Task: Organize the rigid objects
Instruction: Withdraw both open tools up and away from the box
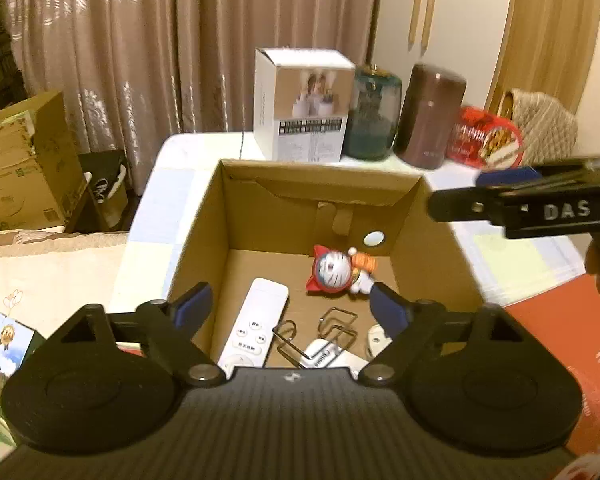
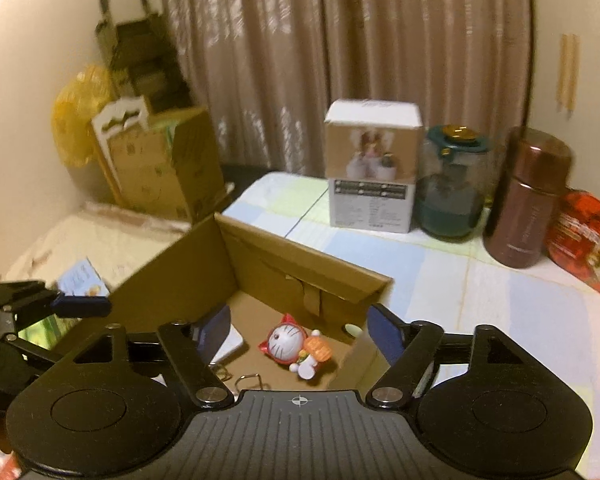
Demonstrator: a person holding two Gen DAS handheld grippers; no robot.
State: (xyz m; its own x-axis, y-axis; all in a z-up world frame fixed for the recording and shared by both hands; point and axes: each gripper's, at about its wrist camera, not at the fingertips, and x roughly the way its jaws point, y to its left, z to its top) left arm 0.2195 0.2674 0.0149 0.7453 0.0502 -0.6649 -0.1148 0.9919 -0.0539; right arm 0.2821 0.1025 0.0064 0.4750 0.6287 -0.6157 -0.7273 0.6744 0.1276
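A: What's in the cardboard box (image 1: 256,216)?
B: A red-and-white cat figurine (image 1: 340,270) by its back wall, a white remote (image 1: 256,320) front-left
A: Grippers?
B: Left gripper (image 1: 292,306) and right gripper (image 2: 296,326) both spread, holding nothing

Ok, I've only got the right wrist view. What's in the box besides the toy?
Observer: A white remote lies flat on the box floor, left of the toy.
Operator: Anything nearer the front?
Observer: A white labelled item lies by the wire clips. It is partly hidden, so I can't name it.
Operator: And on the left, anything held?
Observer: No. The left gripper is open over the box, pads empty.
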